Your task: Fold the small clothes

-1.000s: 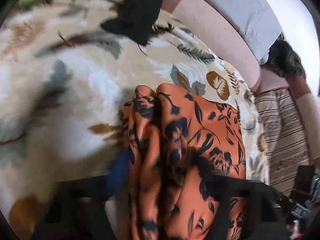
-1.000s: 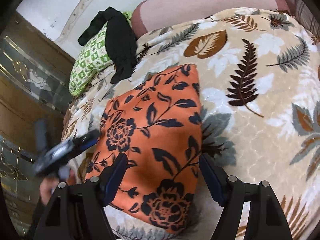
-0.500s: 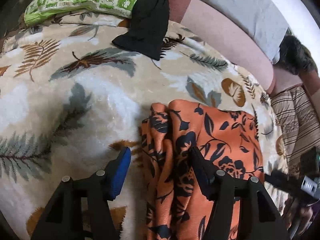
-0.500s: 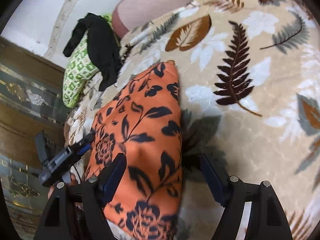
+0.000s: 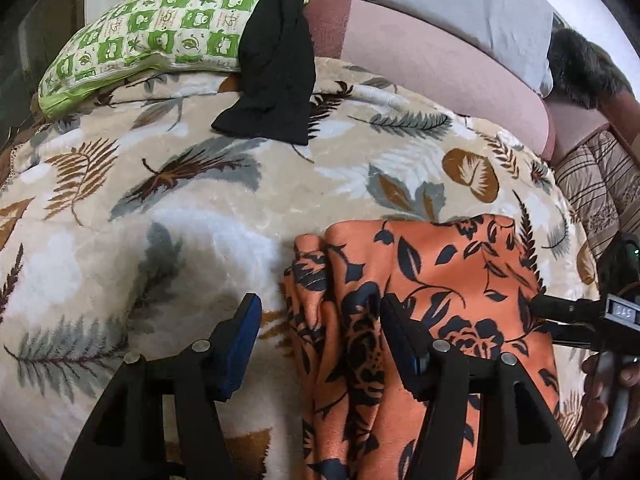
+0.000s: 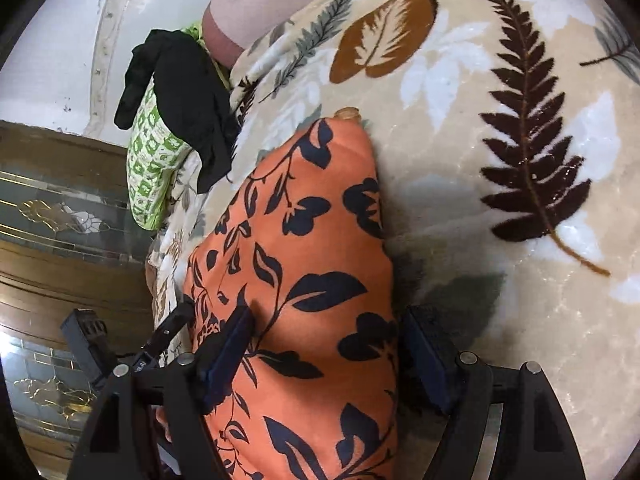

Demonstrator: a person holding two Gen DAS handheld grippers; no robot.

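Note:
An orange cloth with a dark floral print (image 5: 432, 280) lies folded on a leaf-patterned blanket (image 5: 160, 200); it also shows in the right wrist view (image 6: 304, 272). My left gripper (image 5: 320, 332) is open, its jaws straddling the cloth's bunched left edge. My right gripper (image 6: 326, 348) is open, its jaws astride the cloth's right edge, the left pad (image 6: 228, 344) resting on the fabric. The right gripper also shows in the left wrist view (image 5: 568, 312) at the cloth's far side.
A black garment (image 5: 276, 64) drapes over a green checked pillow (image 5: 152, 36) at the back. A pink bolster (image 5: 432, 68) and grey pillow (image 5: 472, 4) lie behind. A striped cloth (image 5: 596, 184) sits at right. A wooden glass-panelled cabinet (image 6: 52, 216) stands beside the bed.
My left gripper let go of the bunched cloth and pulled back, now open. The cloth settled flat on the blanket. My right gripper slid in along the cloth's right edge.

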